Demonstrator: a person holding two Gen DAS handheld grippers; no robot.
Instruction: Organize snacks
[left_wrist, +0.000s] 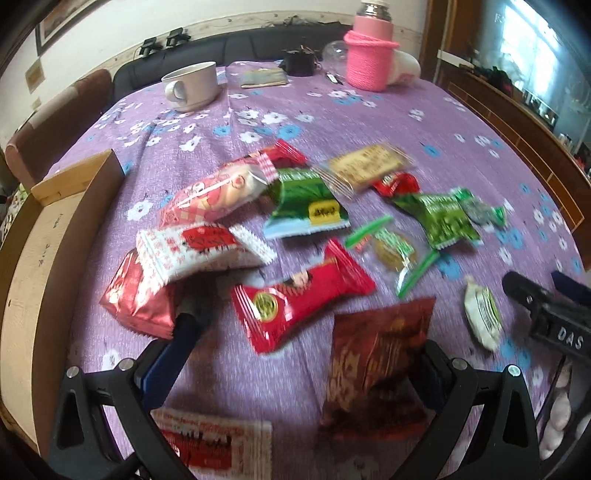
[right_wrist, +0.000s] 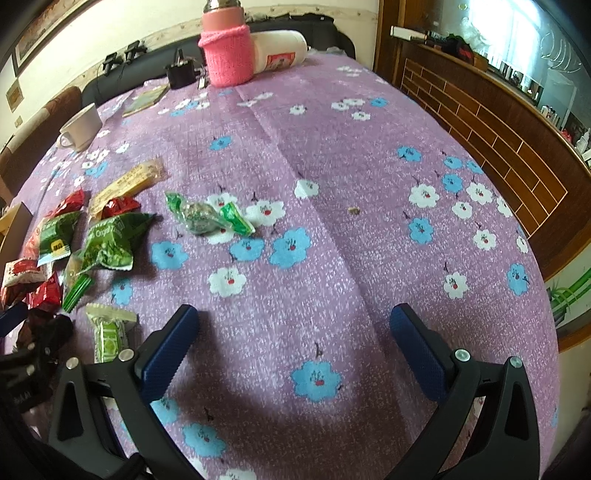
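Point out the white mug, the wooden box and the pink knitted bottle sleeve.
white mug (left_wrist: 194, 83): left wrist view, on its outer wall beside the handle.
wooden box (left_wrist: 40, 266): left wrist view, on its pale side wall.
pink knitted bottle sleeve (right_wrist: 229, 55): right wrist view, on the middle of the knit.

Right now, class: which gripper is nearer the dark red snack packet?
Left. The left gripper is open around the dark red snack packet, which lies by its right finger. The right gripper hovers open over bare tablecloth, further right.
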